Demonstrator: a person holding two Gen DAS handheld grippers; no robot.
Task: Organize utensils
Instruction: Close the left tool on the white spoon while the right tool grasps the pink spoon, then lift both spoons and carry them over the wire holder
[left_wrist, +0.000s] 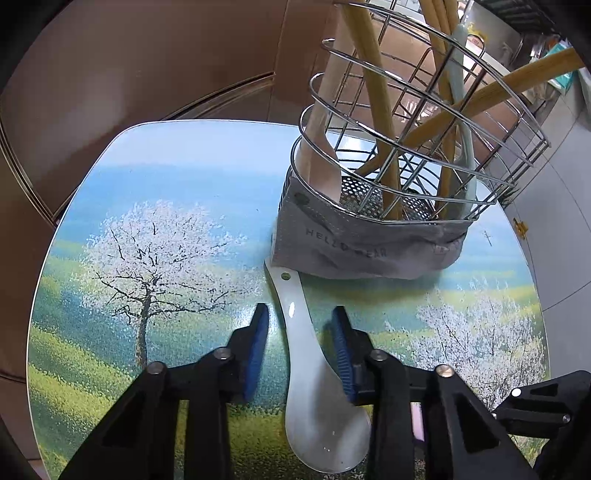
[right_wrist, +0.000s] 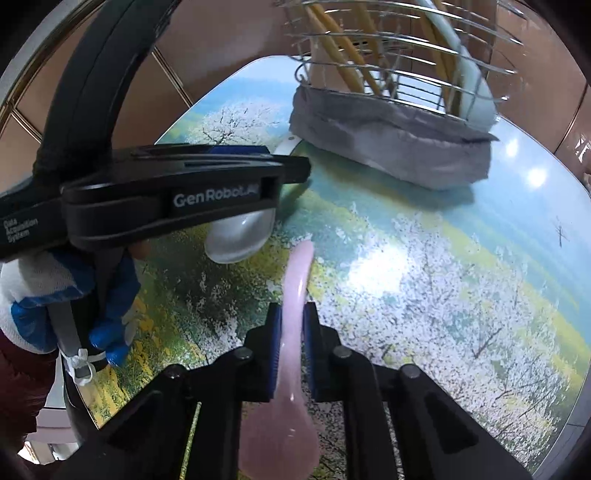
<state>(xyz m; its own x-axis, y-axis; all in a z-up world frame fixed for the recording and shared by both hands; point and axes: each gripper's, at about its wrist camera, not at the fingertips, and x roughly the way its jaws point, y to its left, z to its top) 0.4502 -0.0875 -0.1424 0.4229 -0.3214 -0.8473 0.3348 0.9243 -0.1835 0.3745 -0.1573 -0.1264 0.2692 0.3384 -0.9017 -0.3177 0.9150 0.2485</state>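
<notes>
Left wrist view: a white ceramic spoon (left_wrist: 308, 373) lies on the table (left_wrist: 166, 192), bowl toward the camera and handle pointing away, its holed tip just touching the folded grey cloth (left_wrist: 362, 247) ahead. The left gripper (left_wrist: 301, 314) straddles the spoon's handle with its jaws partly apart. The right blue pad (left_wrist: 341, 350) sits against the edge of the handle, while the left pad (left_wrist: 256, 350) stands clear of it with bare table showing between, so the spoon is between the jaws but not clamped.

The right wrist view shows a pink spoon (right_wrist: 291, 332) held in the right gripper (right_wrist: 291, 314). Its jaws are drawn close together, both blue pads pressing on the narrow handle. The pink bowl lies below, near the camera, and the handle tip points up and away over the table.

In the same view the left gripper's black body crosses the upper left, with the white spoon's bowl (right_wrist: 240, 236) showing under it. A gloved hand (right_wrist: 55, 295), white with blue fingertips, grips its handle at the left edge.

Beyond both spoons stands a wire utensil holder (left_wrist: 424, 122) on the grey cloth, at the far side of the table. Wooden utensils (left_wrist: 369, 74) and a pale green handle (left_wrist: 460, 74) lean inside it. The table carries a printed scene of blossoming trees on green and yellow hills under a blue sky. Brown panelled walls (left_wrist: 147, 66) rise behind it.
</notes>
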